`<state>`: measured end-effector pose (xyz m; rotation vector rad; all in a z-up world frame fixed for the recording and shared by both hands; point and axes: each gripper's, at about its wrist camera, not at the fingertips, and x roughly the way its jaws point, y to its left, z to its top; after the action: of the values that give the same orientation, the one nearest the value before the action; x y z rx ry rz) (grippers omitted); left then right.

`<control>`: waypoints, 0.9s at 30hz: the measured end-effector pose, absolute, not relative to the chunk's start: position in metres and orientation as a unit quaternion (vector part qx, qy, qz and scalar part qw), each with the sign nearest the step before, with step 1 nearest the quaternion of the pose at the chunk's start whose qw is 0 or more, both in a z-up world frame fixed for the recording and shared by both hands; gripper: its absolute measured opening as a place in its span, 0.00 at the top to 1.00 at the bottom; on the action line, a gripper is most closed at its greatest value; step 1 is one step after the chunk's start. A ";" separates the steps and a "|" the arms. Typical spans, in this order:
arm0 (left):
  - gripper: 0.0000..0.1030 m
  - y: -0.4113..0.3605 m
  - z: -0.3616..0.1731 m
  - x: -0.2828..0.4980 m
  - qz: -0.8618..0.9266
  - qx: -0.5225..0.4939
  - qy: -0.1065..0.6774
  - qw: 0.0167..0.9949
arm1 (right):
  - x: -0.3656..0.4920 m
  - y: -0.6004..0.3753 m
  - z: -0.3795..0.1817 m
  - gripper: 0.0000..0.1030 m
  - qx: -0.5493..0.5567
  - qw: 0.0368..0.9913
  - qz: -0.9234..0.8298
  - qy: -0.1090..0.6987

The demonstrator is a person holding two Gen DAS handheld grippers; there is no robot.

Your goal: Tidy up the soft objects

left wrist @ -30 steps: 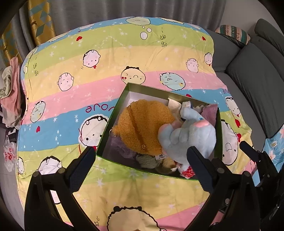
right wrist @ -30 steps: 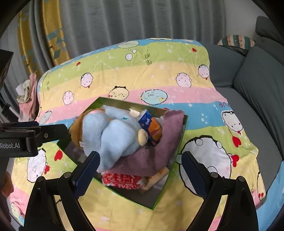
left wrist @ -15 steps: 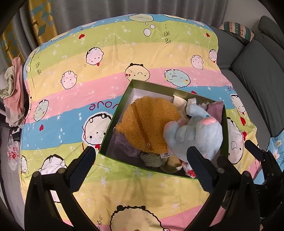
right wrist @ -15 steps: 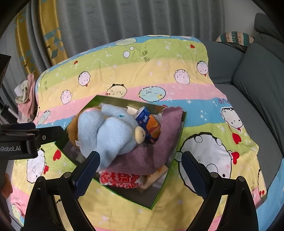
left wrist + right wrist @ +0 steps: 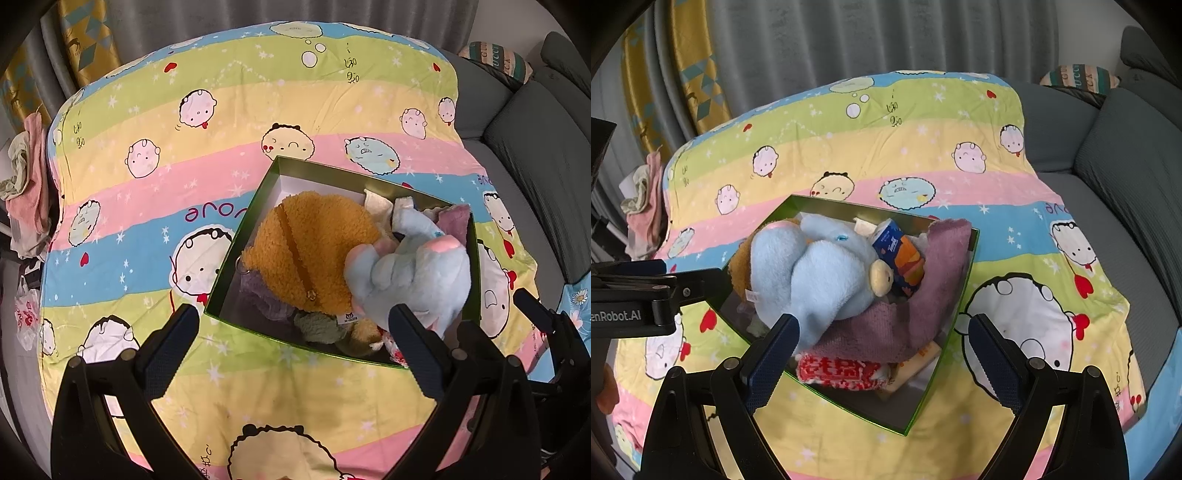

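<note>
A green box (image 5: 240, 236) (image 5: 964, 295) sits on a striped cartoon blanket (image 5: 184, 140) (image 5: 886, 147). It holds an orange fuzzy pouch (image 5: 314, 243), a light blue plush toy (image 5: 417, 269) (image 5: 820, 269), a purple towel (image 5: 923, 306), a tissue pack (image 5: 897, 251) and a red-and-white item (image 5: 838, 371). My left gripper (image 5: 295, 343) is open and empty, hovering above the box's near edge. My right gripper (image 5: 882, 354) is open and empty above the box's near side. The left gripper also shows in the right wrist view (image 5: 657, 288).
A grey sofa (image 5: 535, 147) (image 5: 1126, 177) runs along the right, with a patterned cushion (image 5: 1078, 77) at its back. Grey curtains (image 5: 831, 40) hang behind. A pile of pink and white cloths (image 5: 26, 184) (image 5: 642, 199) lies at the blanket's left edge.
Both grippers have drawn back and up a little, so the box sits lower and smaller in view. Both stayed open. The box's contents have not moved.
</note>
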<state>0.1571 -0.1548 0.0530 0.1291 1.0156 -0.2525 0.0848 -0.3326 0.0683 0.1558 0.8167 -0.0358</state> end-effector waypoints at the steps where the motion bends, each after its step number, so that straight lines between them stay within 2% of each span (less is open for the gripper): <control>1: 0.01 -0.155 0.053 0.157 -0.120 0.061 0.485 0.864 | 0.085 -0.333 0.068 0.09 0.076 0.915 -0.016 0.396; 27: 0.01 -0.154 0.047 0.160 -0.115 0.054 0.489 0.863 | 0.086 -0.332 0.064 0.09 0.070 0.914 -0.016 0.399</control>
<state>0.1596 -0.1537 0.0467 0.1139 1.0254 -0.2413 0.0860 -0.3321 0.0642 0.1445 0.8221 -0.0333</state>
